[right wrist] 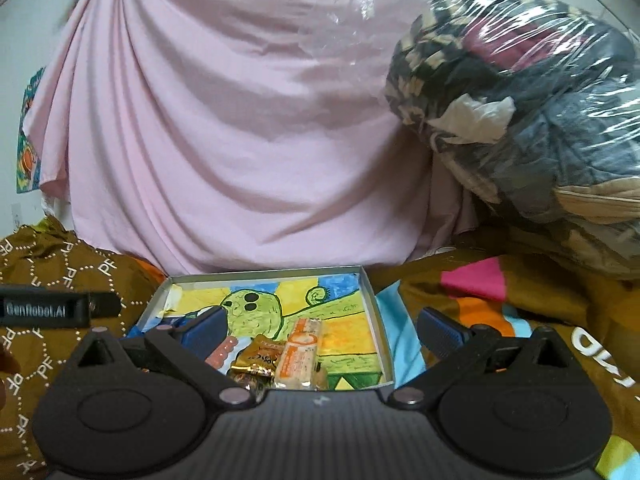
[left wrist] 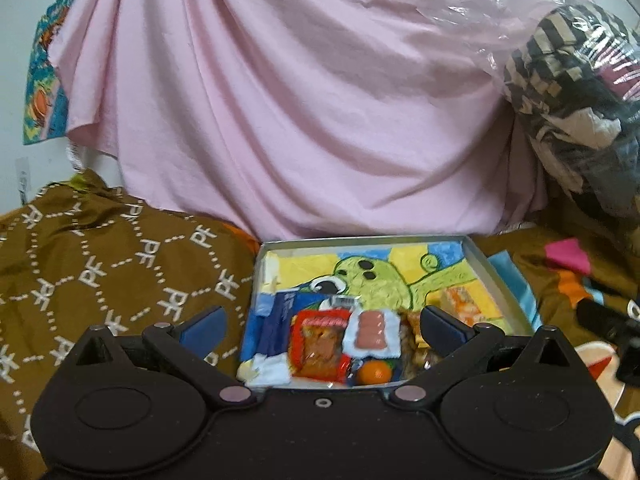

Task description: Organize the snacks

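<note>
A shallow metal tray (left wrist: 502, 278) lined with a green cartoon drawing lies on the bed. Snacks lie along its near side: a red packet (left wrist: 318, 350), a white pack of pink sausages (left wrist: 370, 334), a blue packet (left wrist: 280, 320), an orange round sweet (left wrist: 374, 372). My left gripper (left wrist: 322, 326) hovers open above them, nothing between its blue pads. In the right wrist view the same tray (right wrist: 370, 292) holds an orange-white bar (right wrist: 300, 354) and a gold wrapper (right wrist: 254, 358). My right gripper (right wrist: 322, 330) stands open and empty over the tray's near edge.
A pink sheet (left wrist: 300, 100) hangs behind the tray. Brown patterned cloth (left wrist: 100, 260) lies to the left. A clear plastic bag of clothes (right wrist: 520, 112) bulges at the right. Colourful bedding with a pink patch (right wrist: 476, 280) spreads to the right of the tray.
</note>
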`<control>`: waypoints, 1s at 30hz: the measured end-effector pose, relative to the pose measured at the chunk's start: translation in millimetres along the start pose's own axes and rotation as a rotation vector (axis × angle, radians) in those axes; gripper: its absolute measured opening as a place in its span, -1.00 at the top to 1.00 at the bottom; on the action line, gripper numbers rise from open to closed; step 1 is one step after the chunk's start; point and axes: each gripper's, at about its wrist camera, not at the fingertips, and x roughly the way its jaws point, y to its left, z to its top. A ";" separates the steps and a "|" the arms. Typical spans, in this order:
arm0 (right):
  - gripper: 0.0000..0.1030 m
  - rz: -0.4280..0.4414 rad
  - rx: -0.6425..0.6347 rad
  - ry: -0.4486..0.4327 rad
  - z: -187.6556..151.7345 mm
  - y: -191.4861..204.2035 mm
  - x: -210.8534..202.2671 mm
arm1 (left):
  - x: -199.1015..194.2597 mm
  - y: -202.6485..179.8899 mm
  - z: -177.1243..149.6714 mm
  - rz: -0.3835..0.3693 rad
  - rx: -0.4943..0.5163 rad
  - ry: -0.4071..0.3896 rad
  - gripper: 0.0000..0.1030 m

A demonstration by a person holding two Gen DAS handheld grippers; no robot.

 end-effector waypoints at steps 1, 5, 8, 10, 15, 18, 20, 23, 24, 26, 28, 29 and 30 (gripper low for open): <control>-0.99 -0.001 0.001 -0.003 -0.7 -0.8 -5.4 | -6.5 0.8 -2.4 0.008 0.003 0.000 -0.99; -1.00 0.003 0.011 0.000 -4.7 -2.9 -24.4 | -30.1 4.5 -9.7 0.028 0.003 -0.002 -0.99; -1.00 0.008 0.018 0.009 -11.2 -2.2 -40.1 | -49.2 8.4 -19.1 0.042 0.010 -0.006 -0.99; -1.00 0.019 0.026 0.027 -17.4 -0.6 -49.8 | -60.1 10.7 -27.8 0.054 0.025 0.001 -0.99; -1.00 0.060 0.011 0.067 -31.9 9.0 -70.6 | -80.3 17.2 -46.0 0.076 0.038 0.036 -0.99; -1.00 0.076 0.002 0.075 -37.3 14.5 -82.4 | -93.6 20.3 -53.7 0.086 0.026 0.044 -0.99; -1.00 0.081 -0.004 0.076 -40.9 16.9 -90.7 | -102.7 22.0 -58.3 0.091 0.018 0.044 -0.99; -1.00 0.093 -0.020 0.080 -47.3 20.5 -101.7 | -113.0 23.1 -63.5 0.099 0.016 0.046 -0.99; -1.00 0.095 -0.024 0.084 -49.6 21.5 -104.7 | -115.6 23.5 -64.8 0.101 0.015 0.048 -0.99; -1.00 0.100 -0.026 0.094 -53.6 22.9 -109.0 | -121.0 24.2 -68.0 0.106 0.010 0.054 -0.99; -1.00 0.104 -0.027 0.102 -57.1 24.1 -113.0 | -126.3 24.2 -72.1 0.113 0.010 0.060 -0.99; -1.00 0.105 -0.027 0.105 -58.9 24.4 -115.2 | -128.5 24.5 -74.6 0.118 0.010 0.065 -0.99; -0.99 0.106 -0.025 0.109 -60.7 24.5 -117.2 | -130.6 24.8 -77.2 0.125 0.009 0.070 -0.99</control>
